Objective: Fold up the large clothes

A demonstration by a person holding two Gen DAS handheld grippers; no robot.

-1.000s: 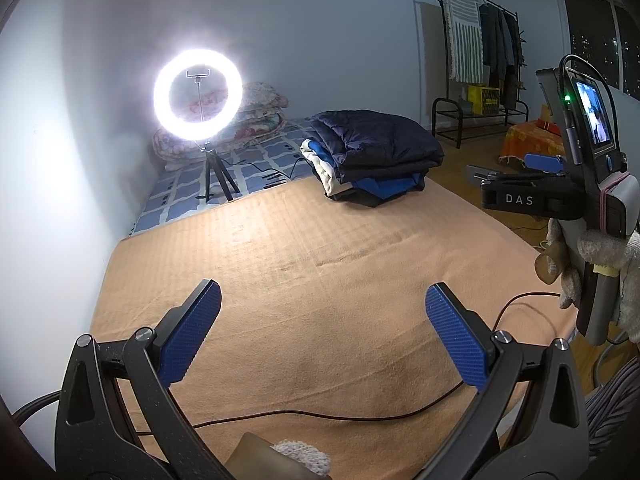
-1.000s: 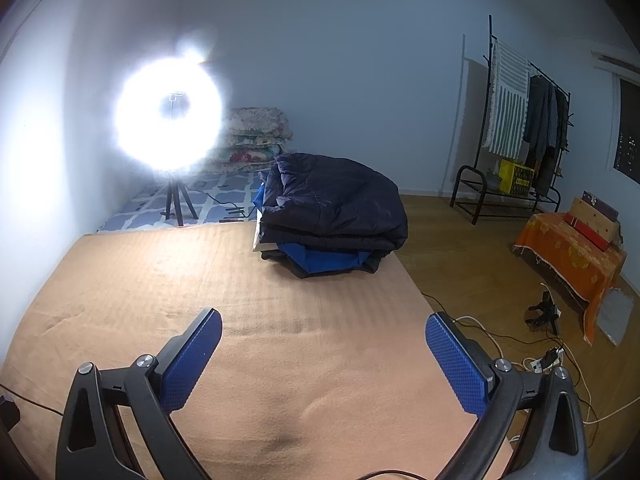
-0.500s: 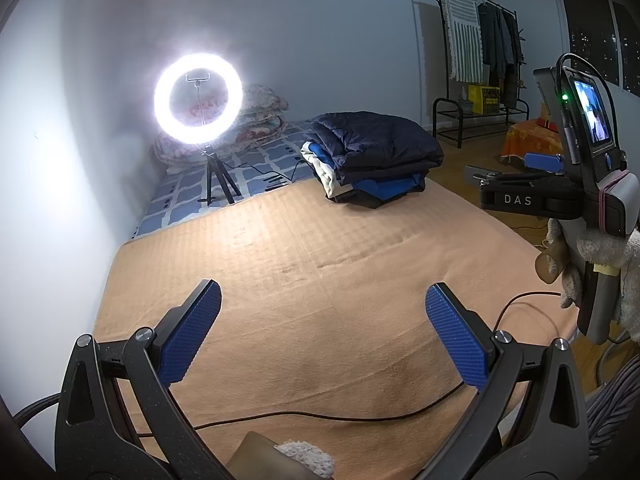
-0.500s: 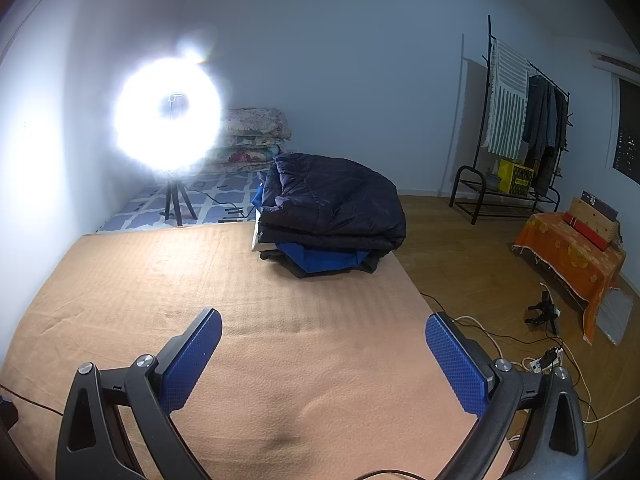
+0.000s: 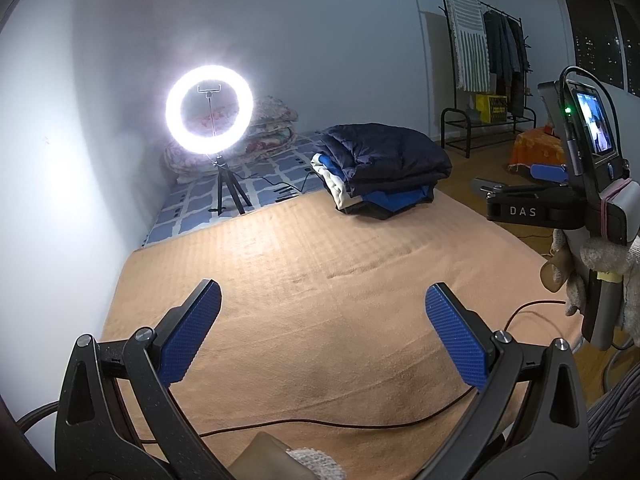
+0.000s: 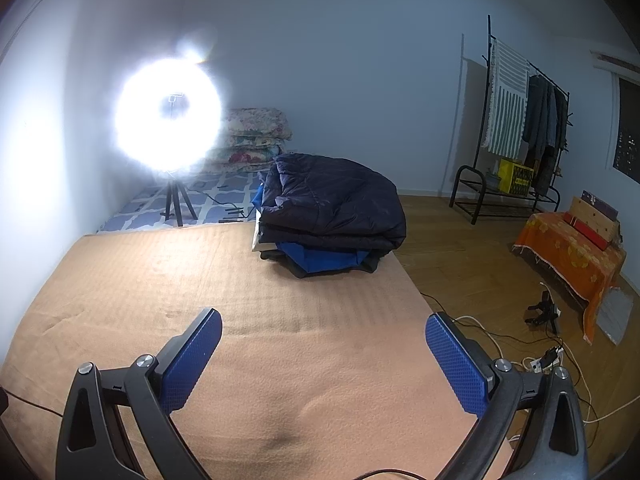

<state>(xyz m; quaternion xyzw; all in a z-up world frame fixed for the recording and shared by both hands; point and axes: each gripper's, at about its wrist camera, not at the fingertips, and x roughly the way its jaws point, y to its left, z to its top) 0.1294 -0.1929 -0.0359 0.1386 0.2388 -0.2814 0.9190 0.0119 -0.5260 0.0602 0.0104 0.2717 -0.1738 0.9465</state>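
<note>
Left wrist view shows the left gripper (image 5: 322,332) with its blue pads spread wide and nothing between them, hovering over the near part of the tan blanket (image 5: 304,288). The right gripper (image 6: 322,354) is likewise spread and empty above the same blanket. One stack of folded clothes (image 6: 328,220) sits at the blanket's far edge, toward its far right corner, with a dark puffy jacket (image 5: 384,156) on top and blue and pale layers under it (I cannot count the garments for certain).

No unfolded garment lies on the blanket, so the next step is probably to fetch one. Risks, as I judge them: one thin cable (image 5: 360,424) crosses the near edge of the blanket and could snag a pad or get dragged under cloth; a careless sweep near the stack could topple the slippery jacket; the single ring light (image 5: 209,109) on its tripod stands beyond the far left corner, where a flung sleeve might knock it.
</note>
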